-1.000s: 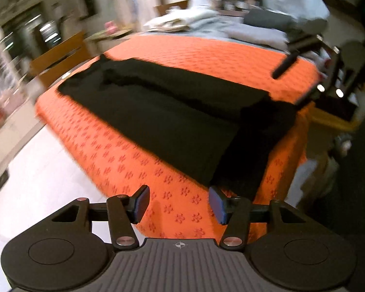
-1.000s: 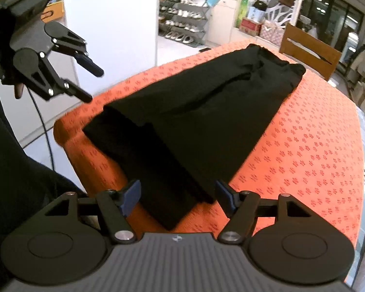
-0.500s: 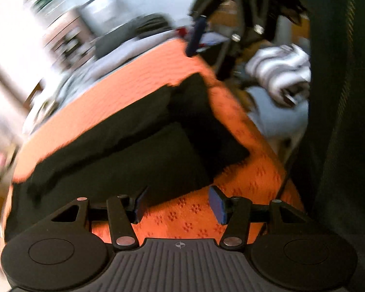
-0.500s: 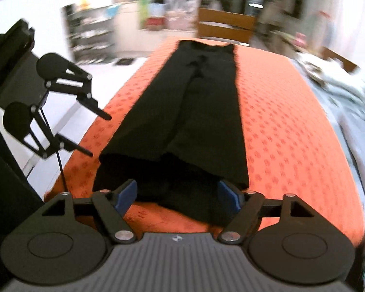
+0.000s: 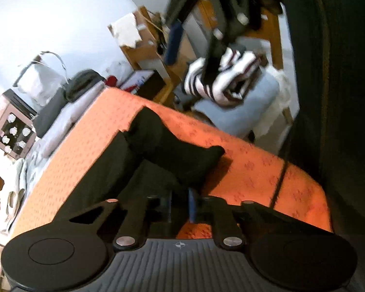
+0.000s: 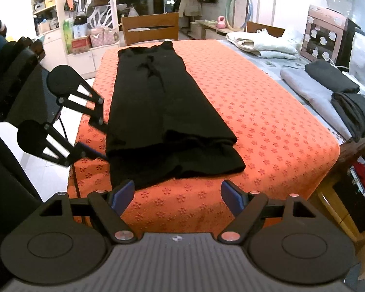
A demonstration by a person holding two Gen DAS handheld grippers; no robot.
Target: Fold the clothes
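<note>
Two views record the start of a fold. Left wrist view: the left gripper [image 5: 180, 204] has just been closing, and its jaws now stand almost together at the near edge of the black garment [image 5: 158, 150]. Dark cloth lies right at the tips, and the grip appears to have caught the hem, though blur and shadow hide whether fabric is truly pinched. Half a second earlier these jaws stood apart over bare orange cover [image 5: 243, 160]; they now sit on the cloth itself. Farther off, the right gripper [image 5: 189, 43] hangs blurred above a striped bundle [image 5: 221, 80].

Right wrist view: the right gripper [image 6: 177, 196] has just been opening a little further; its jaws are wide apart with nothing between them, poised over the cover [image 6: 267, 121] just short of the garment's [image 6: 158, 112] near hem. The garment lies lengthwise down the cover, already doubled, its near end in two loose layers. This view has swung round since a second ago to face straight along the garment. At the left, the left gripper [image 6: 102, 141] meets the near left corner.

Judged from this, one corner is likely secured and the right corner remains to be taken before the hem can be lifted toward the far end.
</note>
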